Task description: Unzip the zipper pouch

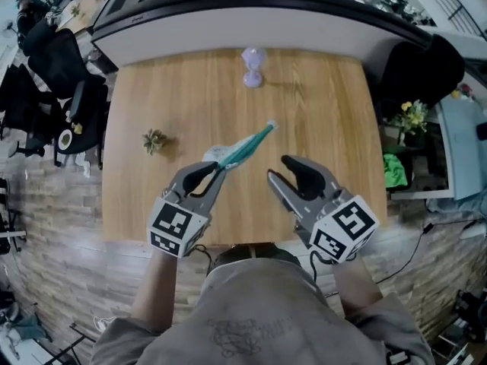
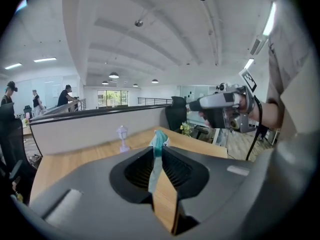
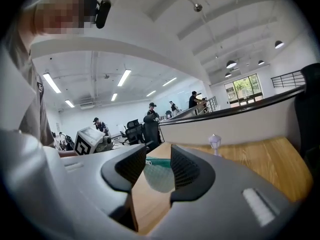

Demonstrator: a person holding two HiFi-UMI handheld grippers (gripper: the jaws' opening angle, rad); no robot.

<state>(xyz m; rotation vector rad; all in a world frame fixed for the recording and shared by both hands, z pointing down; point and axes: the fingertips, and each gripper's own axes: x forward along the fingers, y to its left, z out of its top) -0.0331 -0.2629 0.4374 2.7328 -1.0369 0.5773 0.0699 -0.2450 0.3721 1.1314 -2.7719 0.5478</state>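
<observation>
- Gripping teal pouch [image 1: 245, 149] by its near end with left tongs [image 1: 216, 170], pads pressed on it.
- Holding pouch in air above bench [image 1: 319, 105].
- Holding right tongs [image 1: 278, 167] apart, empty, just beside pouch.

Smooth, matt wood-grain table [image 1: 319, 112] — pouch [image 1: 243, 150] of teal mesh cloth, faintly translucent.

Room: open-plan office, white walls | Ceiling: white, ribbed; strip lights [image 3: 124, 77], round pendant lamps [image 2: 114, 75] | Window [image 2: 112, 98]: far end, daylit | Floor [image 1: 46, 226]: pale planks | Furniture: wooden table [image 1: 319, 120]; curved dark-rimmed partition [image 1: 251, 10] behind; black office chairs [image 1: 46, 48] left.
</observation>
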